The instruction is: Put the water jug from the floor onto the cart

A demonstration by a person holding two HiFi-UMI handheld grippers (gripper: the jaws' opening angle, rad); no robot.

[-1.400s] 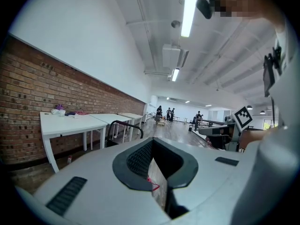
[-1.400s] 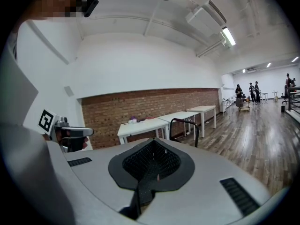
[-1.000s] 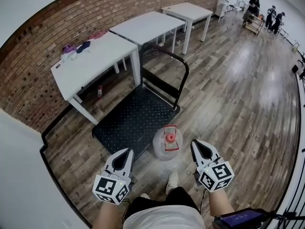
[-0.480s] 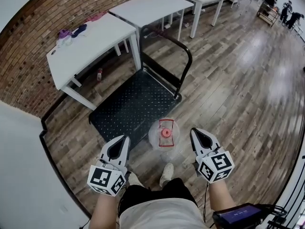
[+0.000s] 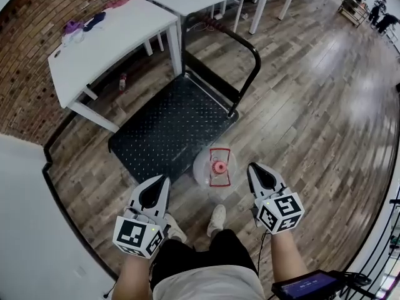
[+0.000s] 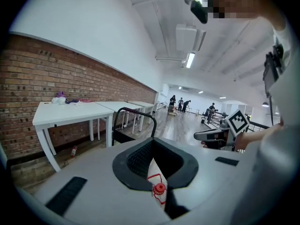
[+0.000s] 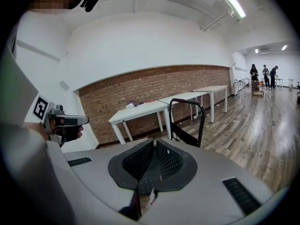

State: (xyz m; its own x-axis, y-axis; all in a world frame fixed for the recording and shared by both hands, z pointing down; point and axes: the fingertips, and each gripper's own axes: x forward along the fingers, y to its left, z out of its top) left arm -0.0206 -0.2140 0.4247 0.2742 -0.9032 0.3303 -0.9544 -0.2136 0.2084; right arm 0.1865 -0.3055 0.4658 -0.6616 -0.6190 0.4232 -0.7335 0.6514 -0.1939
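Both tongs we hold clenched on nothing: the left tongs [image 5: 165, 179] and the right tongs [image 5: 251, 166] hover low above the brown wooden plank floor [image 5: 300, 117]; between their tips, a little ahead, the clear round plastic water jug with its red cap [image 5: 212, 167] stands upright on that floor, just beside the near edge of the black studded flat cart [image 5: 169, 127]; whether jug and cart touch we cannot tell.

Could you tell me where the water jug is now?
Head view, lower centre: the clear round water jug with red cap stands on the wooden floor, just off the near corner of the black platform cart.
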